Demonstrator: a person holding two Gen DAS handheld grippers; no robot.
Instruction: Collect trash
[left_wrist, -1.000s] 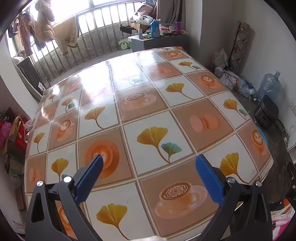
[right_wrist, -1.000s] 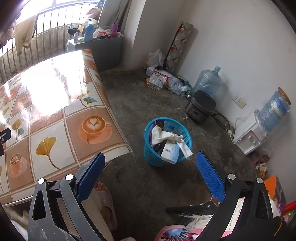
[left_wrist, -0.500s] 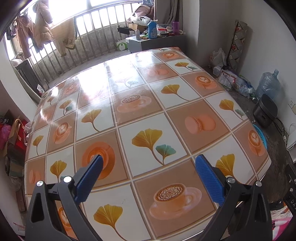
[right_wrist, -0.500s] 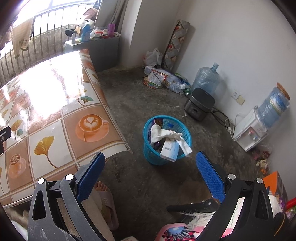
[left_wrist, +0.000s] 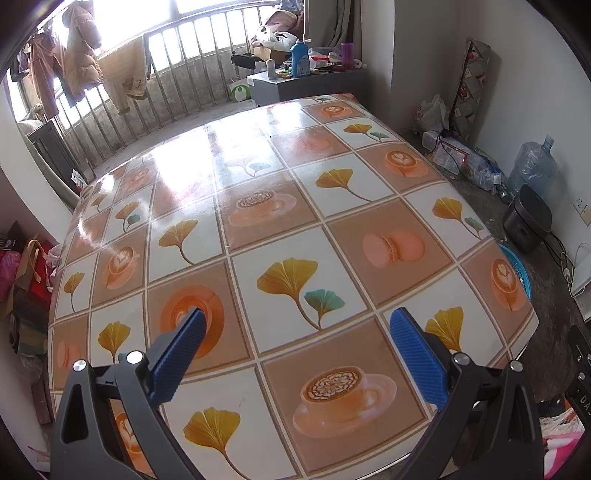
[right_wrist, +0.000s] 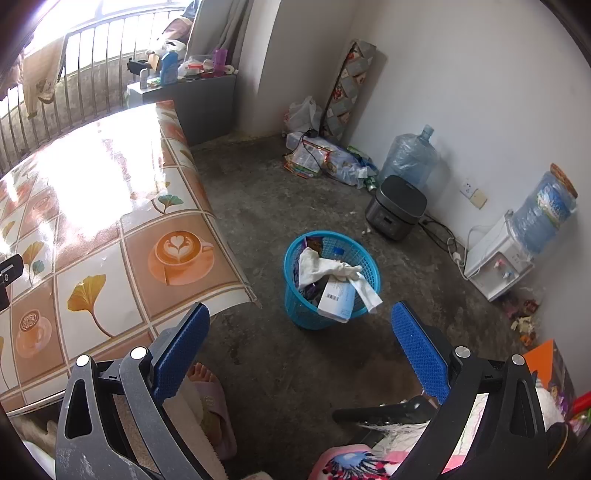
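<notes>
The blue basket (right_wrist: 331, 280) stands on the bare concrete floor (right_wrist: 258, 206), just beyond the hanging corner of the desk (right_wrist: 110, 229), and it is the landmark here: it is filled to the rim with trash, a crumpled white cloth (right_wrist: 328, 267) draped over the top with one end trailing over the near edge, a white carton with a barcode label (right_wrist: 334, 297) leaning against the near wall, and dark wrappers tucked beneath. The right hand-held gripper (right_wrist: 299, 332) hangs in the air on the near side of the basket with its blue pads spread wide, holding nothing and touching nothing. The left hand-held gripper (left_wrist: 295, 339) hovers over the desk (left_wrist: 258, 206), equally wide open and empty; from its view only a sliver of the basket's rim (left_wrist: 517, 269) shows past the desk's right edge. The desk's glossy cover is printed with coffee cups and ginkgo leaves. Beyond the basket, against the wall, sits a dark rice cooker (right_wrist: 397, 208), with a large water jug (right_wrist: 410, 158) behind it and a heap of bags and wrappers (right_wrist: 325, 158) further along. To the basket's right is a white water dispenser (right_wrist: 498, 258) topped by a blue bottle (right_wrist: 546, 210). Near the basket on the desk side, a foot in a pink slipper (right_wrist: 207, 387) rests on the floor.
</notes>
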